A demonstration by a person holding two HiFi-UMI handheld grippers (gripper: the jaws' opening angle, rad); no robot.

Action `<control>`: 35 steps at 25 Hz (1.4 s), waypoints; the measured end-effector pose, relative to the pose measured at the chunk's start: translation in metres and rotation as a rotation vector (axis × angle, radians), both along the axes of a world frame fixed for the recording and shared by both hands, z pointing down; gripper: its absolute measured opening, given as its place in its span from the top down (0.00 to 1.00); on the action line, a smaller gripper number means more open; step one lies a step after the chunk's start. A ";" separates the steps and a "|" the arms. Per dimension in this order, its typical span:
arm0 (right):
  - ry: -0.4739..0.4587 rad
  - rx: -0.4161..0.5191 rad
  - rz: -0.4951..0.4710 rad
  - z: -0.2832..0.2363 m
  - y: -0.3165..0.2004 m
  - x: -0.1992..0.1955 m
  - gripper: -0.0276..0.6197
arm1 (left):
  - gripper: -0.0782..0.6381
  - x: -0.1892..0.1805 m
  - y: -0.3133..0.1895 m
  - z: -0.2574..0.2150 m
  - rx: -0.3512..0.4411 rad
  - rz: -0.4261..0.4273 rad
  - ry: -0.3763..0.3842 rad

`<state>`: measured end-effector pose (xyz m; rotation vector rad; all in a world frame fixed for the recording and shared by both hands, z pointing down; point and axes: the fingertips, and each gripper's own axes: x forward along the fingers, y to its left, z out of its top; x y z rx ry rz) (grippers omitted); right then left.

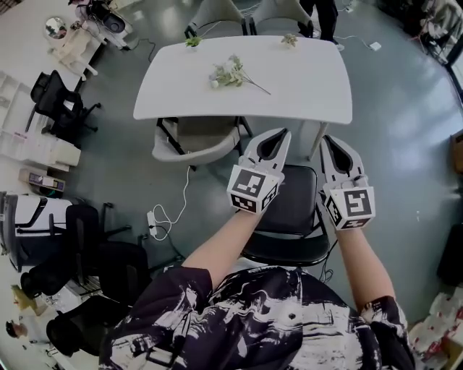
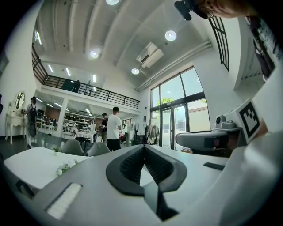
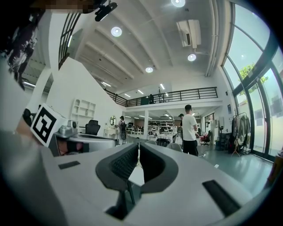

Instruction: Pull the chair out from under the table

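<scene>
A black chair (image 1: 293, 199) stands on the near side of the white table (image 1: 304, 94), its seat mostly out from under the tabletop and its back towards me. Both grippers hang side by side above that seat, pointing level at the table. My left gripper (image 1: 283, 133) is shut with nothing in it, and its jaws meet in the left gripper view (image 2: 143, 147). My right gripper (image 1: 326, 139) is shut and empty too, with its jaws together in the right gripper view (image 3: 138, 145). Neither one touches the chair.
A beige chair (image 1: 195, 137) is tucked under the table's left part. Flowers (image 1: 230, 72) lie on the tabletop. Two grey chairs (image 1: 217, 14) stand on the far side. Black office chairs (image 1: 58, 101) and a power strip with its cable (image 1: 155, 220) are at the left. A person (image 3: 190, 128) stands beyond the table.
</scene>
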<state>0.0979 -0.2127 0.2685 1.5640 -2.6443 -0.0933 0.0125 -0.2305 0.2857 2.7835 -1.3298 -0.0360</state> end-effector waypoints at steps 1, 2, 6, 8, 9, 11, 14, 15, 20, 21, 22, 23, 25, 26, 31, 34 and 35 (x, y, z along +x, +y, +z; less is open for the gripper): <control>-0.001 -0.001 -0.002 -0.002 0.002 0.001 0.94 | 0.88 0.000 0.002 -0.003 -0.002 -0.002 -0.001; -0.003 -0.002 -0.004 -0.004 0.003 0.001 0.94 | 0.88 0.001 0.003 -0.005 -0.004 -0.003 -0.002; -0.004 -0.020 -0.003 -0.003 0.007 0.005 0.95 | 0.88 0.007 0.008 -0.005 -0.012 0.001 -0.015; -0.007 -0.031 0.001 0.000 0.009 0.007 0.95 | 0.88 0.009 0.009 -0.004 -0.016 0.005 -0.017; -0.009 -0.036 0.003 0.002 0.009 0.008 0.95 | 0.88 0.010 0.010 -0.004 -0.017 0.007 -0.016; -0.014 -0.044 0.008 0.003 0.009 0.010 0.95 | 0.88 0.012 0.010 -0.004 -0.019 0.010 -0.015; -0.020 -0.047 0.017 0.003 0.009 0.013 0.95 | 0.88 0.013 0.012 -0.005 -0.016 0.016 -0.016; -0.020 -0.046 0.019 0.003 0.009 0.013 0.95 | 0.88 0.013 0.013 -0.005 -0.015 0.018 -0.017; -0.017 -0.046 0.026 0.003 0.009 0.015 0.95 | 0.89 0.014 0.015 -0.004 -0.016 0.031 -0.022; -0.016 -0.046 0.027 0.002 0.009 0.016 0.95 | 0.89 0.015 0.015 -0.004 -0.017 0.034 -0.023; -0.014 -0.046 0.028 0.001 0.010 0.016 0.95 | 0.89 0.015 0.016 -0.005 -0.016 0.036 -0.024; -0.013 -0.046 0.027 0.000 0.010 0.015 0.95 | 0.89 0.015 0.017 -0.006 -0.015 0.037 -0.026; -0.010 -0.047 0.027 -0.001 0.011 0.014 0.95 | 0.88 0.014 0.018 -0.007 -0.014 0.040 -0.029; -0.008 -0.047 0.027 -0.001 0.011 0.014 0.95 | 0.89 0.014 0.019 -0.007 -0.013 0.041 -0.030; 0.001 -0.044 0.025 -0.001 0.013 0.012 0.95 | 0.89 0.012 0.020 -0.008 -0.010 0.043 -0.030; 0.002 -0.043 0.023 0.000 0.012 0.009 0.95 | 0.88 0.009 0.019 -0.009 -0.006 0.041 -0.031; 0.002 -0.043 0.022 0.000 0.011 0.009 0.95 | 0.89 0.008 0.019 -0.009 -0.005 0.040 -0.031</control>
